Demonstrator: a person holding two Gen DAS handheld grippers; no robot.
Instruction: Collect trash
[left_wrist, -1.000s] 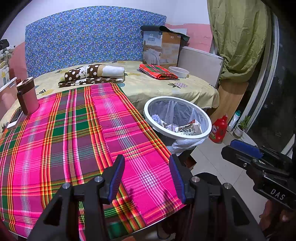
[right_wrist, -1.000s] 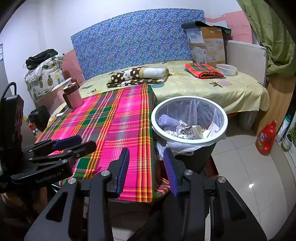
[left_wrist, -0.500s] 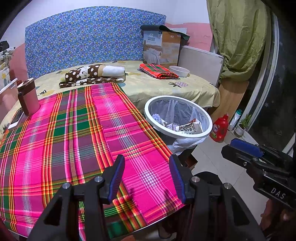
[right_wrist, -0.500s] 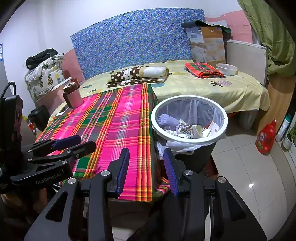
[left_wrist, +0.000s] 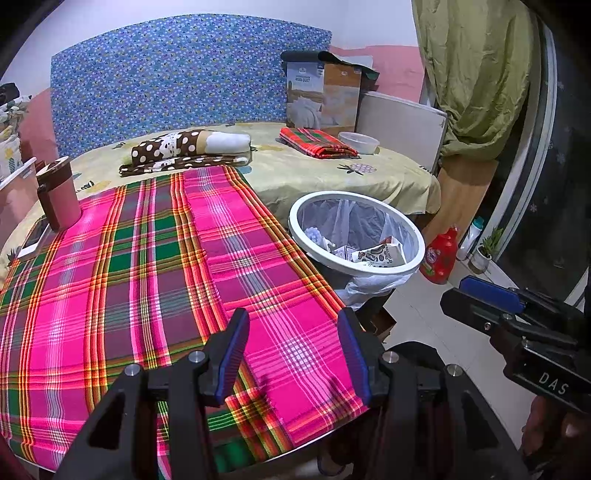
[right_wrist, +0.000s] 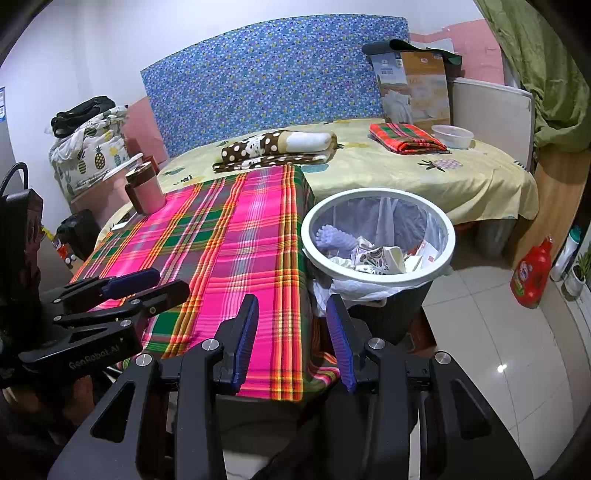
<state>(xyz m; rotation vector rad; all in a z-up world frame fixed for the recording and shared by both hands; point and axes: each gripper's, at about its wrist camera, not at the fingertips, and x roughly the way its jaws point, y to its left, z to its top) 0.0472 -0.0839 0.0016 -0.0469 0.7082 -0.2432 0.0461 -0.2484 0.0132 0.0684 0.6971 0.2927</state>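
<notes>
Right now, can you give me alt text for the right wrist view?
Open, empty right hand-held gripper hangs over the edge of a pink plaid cloth. Beside the cloth stands a white-rimmed bin holding wrappers; left hand-held gripper shows at left.

Black tongs (left_wrist: 293, 332) with ribbed blue pads (left_wrist: 232, 349), silver screws, "DAS" lettering.

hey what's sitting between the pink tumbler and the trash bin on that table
Nothing but bare plaid tablecloth. In the right wrist view, no object lies on the stretch from the pink tumbler to the trash bin.
</notes>
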